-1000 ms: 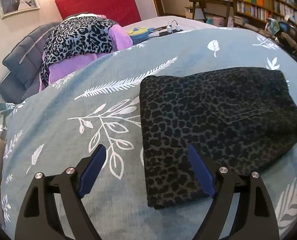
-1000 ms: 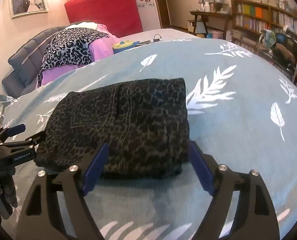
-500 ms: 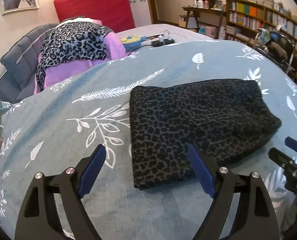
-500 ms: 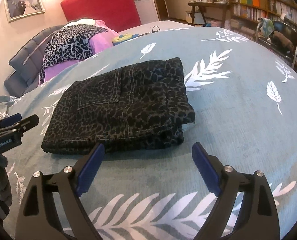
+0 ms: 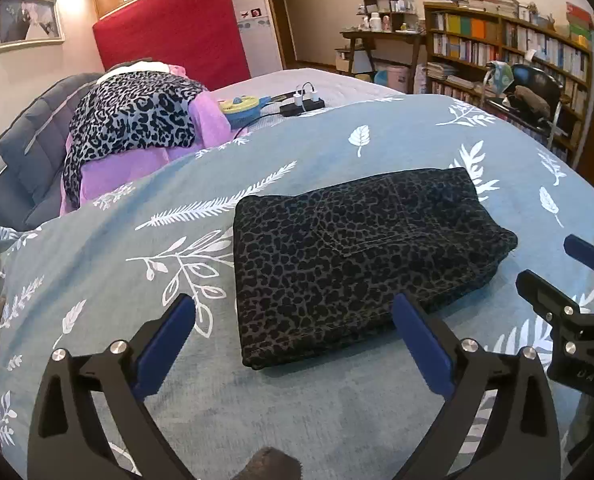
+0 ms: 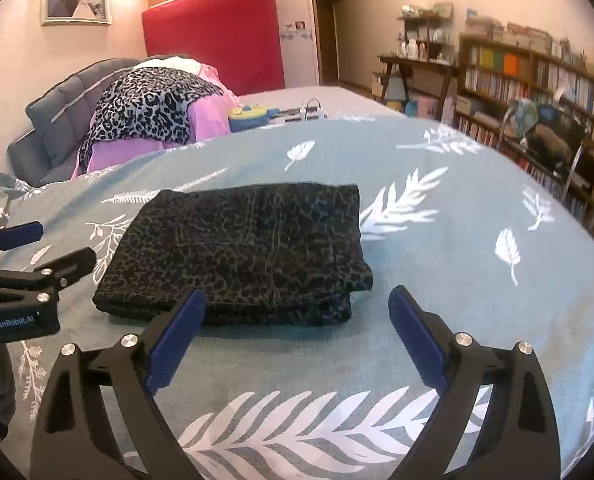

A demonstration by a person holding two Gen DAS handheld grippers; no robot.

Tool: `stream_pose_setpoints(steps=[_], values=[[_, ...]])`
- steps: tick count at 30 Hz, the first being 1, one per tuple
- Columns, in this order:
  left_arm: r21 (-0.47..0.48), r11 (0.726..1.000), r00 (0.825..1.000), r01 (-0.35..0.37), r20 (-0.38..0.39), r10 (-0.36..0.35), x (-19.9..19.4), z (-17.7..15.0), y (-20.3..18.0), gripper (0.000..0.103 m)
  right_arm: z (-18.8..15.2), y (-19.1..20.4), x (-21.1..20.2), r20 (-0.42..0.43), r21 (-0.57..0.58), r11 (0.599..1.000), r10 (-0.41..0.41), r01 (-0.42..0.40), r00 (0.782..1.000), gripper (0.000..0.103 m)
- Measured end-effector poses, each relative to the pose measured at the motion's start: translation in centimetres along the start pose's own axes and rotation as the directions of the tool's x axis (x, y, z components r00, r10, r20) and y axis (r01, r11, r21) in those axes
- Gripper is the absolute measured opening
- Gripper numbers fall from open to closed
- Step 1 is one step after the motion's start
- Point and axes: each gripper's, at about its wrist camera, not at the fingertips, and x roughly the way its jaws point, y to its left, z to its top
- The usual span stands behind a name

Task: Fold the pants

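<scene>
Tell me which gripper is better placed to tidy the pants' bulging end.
Right, probably. The right gripper is open and faces the bulging, layered end of the pants. The left gripper, also open, faces the flat, neat end.

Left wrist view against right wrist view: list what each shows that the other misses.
Only the left wrist view shows the right gripper from the side and the power strip clearly. Only the right wrist view shows the left gripper from the side. Both show the folded pants untouched on the bedspread, jaws open and empty.
</scene>
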Motion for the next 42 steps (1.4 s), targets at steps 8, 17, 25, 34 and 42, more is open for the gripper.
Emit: stream_pose_setpoints(steps=[8, 17, 25, 34, 42], values=[[0.005, 1.0, 1.0, -0.017, 0.016, 0.017, -1.3, 0.0, -0.2, 0.098, 0.7, 0.7, -1.6, 0.042, 0.003, 1.0, 0.0, 0.0, 0.999, 0.096], [0.002, 0.999, 0.999, -0.038, 0.035, 0.038, -3.0, 0.0, -0.2, 0.098, 1.1, 1.4, -3.3, 0.069, -0.005, 1.0, 0.012, -0.012, 0.998, 0.097], [-0.003, 0.998, 0.997, -0.061, 0.048, 0.061, -4.6, -0.2, -0.4, 0.098, 1.1, 1.8, -5.2, 0.091, -0.008, 1.0, 0.009, -0.008, 0.996, 0.098], [-0.004, 0.997, 0.995, -0.076, 0.068, 0.076, -6.4, -0.6, -0.3, 0.098, 1.1, 2.4, -6.8, 0.105, -0.032, 0.999, 0.003, 0.0, 0.994, 0.1], [-0.003, 0.996, 0.993, -0.093, 0.071, 0.093, -7.2, -0.9, 0.0, 0.098, 1.0, 3.1, -7.5, 0.106, -0.043, 0.999, 0.008, -0.003, 0.994, 0.1]])
